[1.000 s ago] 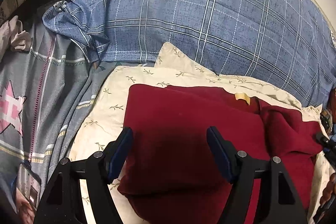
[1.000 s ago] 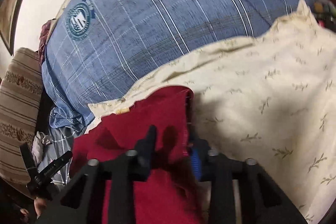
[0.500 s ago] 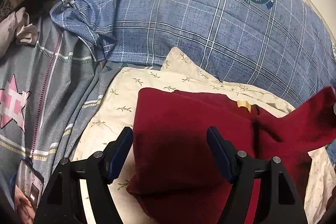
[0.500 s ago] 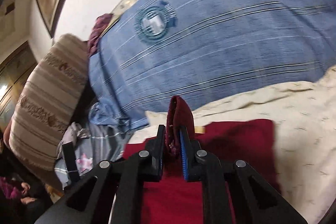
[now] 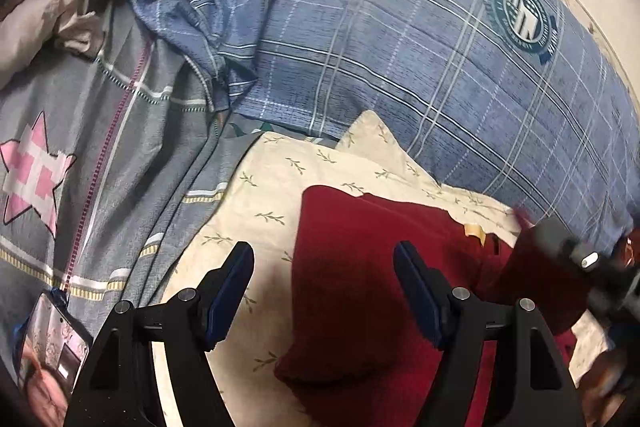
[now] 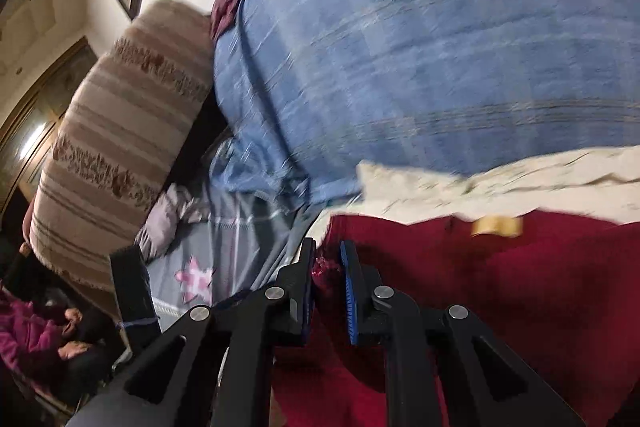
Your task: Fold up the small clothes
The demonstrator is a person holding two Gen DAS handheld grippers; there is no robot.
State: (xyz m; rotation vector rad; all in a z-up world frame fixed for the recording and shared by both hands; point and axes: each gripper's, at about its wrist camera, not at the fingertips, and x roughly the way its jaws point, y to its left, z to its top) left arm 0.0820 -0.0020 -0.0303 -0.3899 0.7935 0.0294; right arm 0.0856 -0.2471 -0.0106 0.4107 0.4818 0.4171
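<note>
A dark red garment lies on a cream pillow with little leaf prints, on a bed. Behind the pillow is a big blue checked quilt with a round badge on it. A gray sheet with a pink star is off to the left.

The left tongs hang over the garment's left part with the 2 fingers wide apart. Nothing is pinched between them. The garment's left edge shows in the gap, lower down, and the pillow shows next to it.

The right tongs are squeezed tight on a bunched bit of the red garment. The cloth sits right between the 2 blue pads. The rest of the garment spreads out to the right of these tongs, with a small tan label near its top edge.
</note>
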